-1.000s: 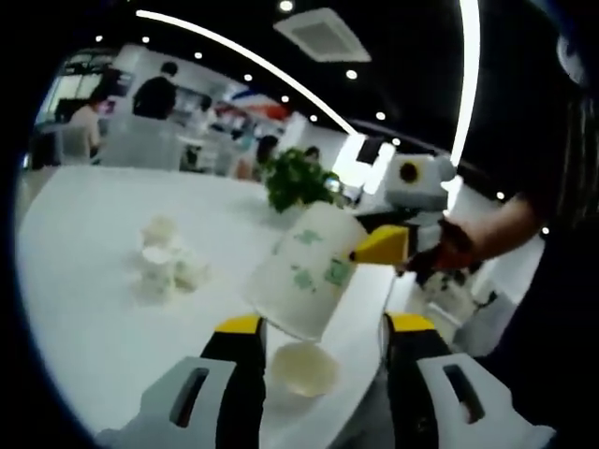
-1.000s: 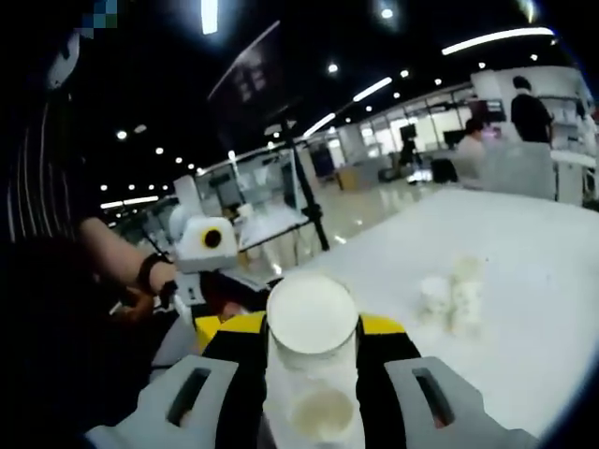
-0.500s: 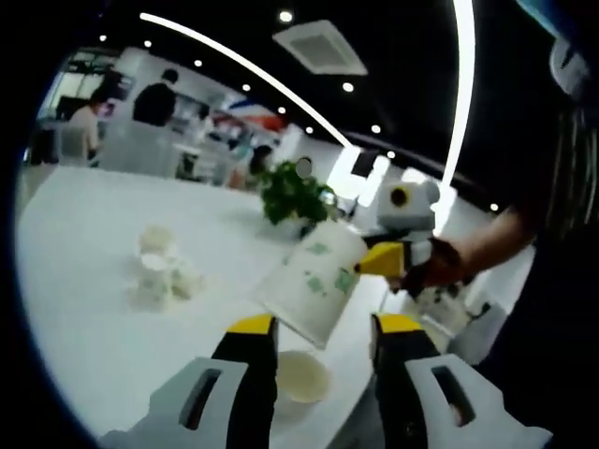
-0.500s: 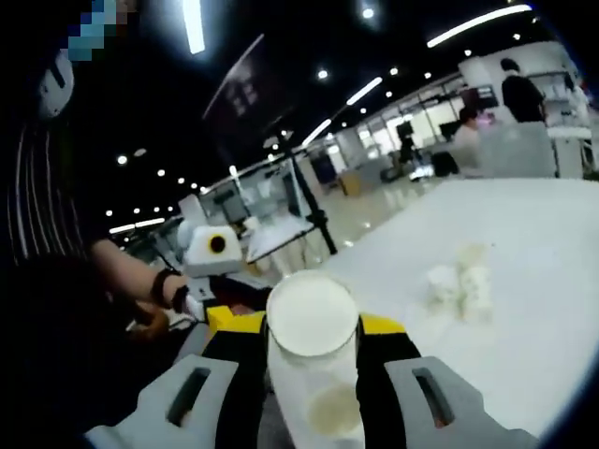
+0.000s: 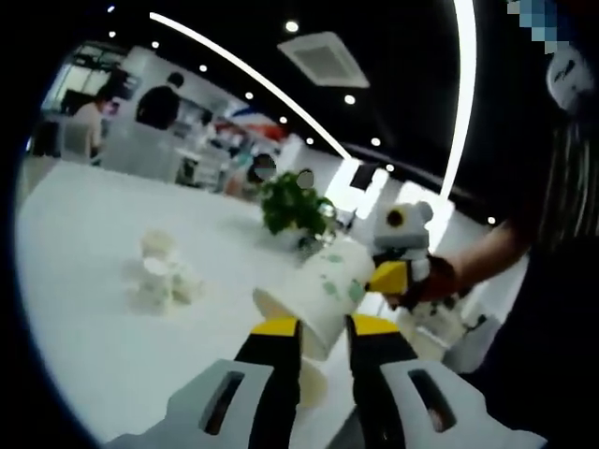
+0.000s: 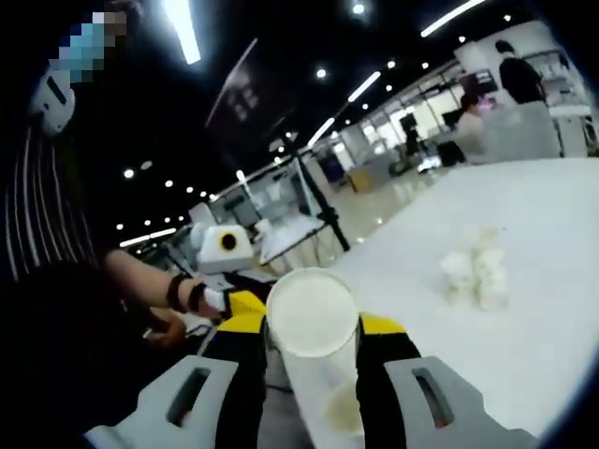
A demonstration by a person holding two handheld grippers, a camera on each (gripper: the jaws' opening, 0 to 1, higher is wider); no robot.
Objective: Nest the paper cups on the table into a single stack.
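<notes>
1. Left gripper view, starting from its left side: a small cluster of crumpled white paper bits (image 5: 161,277) lies on the round white table (image 5: 75,318), well apart from the action and not part of the stacking.
2. Further right, a leafy green potted plant (image 5: 294,206) stands near the table's far edge.
3. At the centre, a white paper cup with green print (image 5: 320,290) is held tilted, its closed base toward this camera and down. I judge it is angled this way so that the base can enter a second plain white paper cup (image 5: 309,383), which sits open end up on the table just below it.
4. The left gripper (image 5: 321,339) has its yellow-tipped jaws close together on either side of the printed cup's lower end; whether they are actually pinching it I cannot tell.
5. To the right, the right gripper (image 5: 386,277), held in a person's hand (image 5: 432,281), clamps the printed cup by its rim end.
6. Right gripper view: the left gripper (image 6: 225,301) comes in from the left, and the right gripper (image 6: 312,329) pinches the printed cup, base disc facing the camera.
7. The cups are not yet nested.
</notes>
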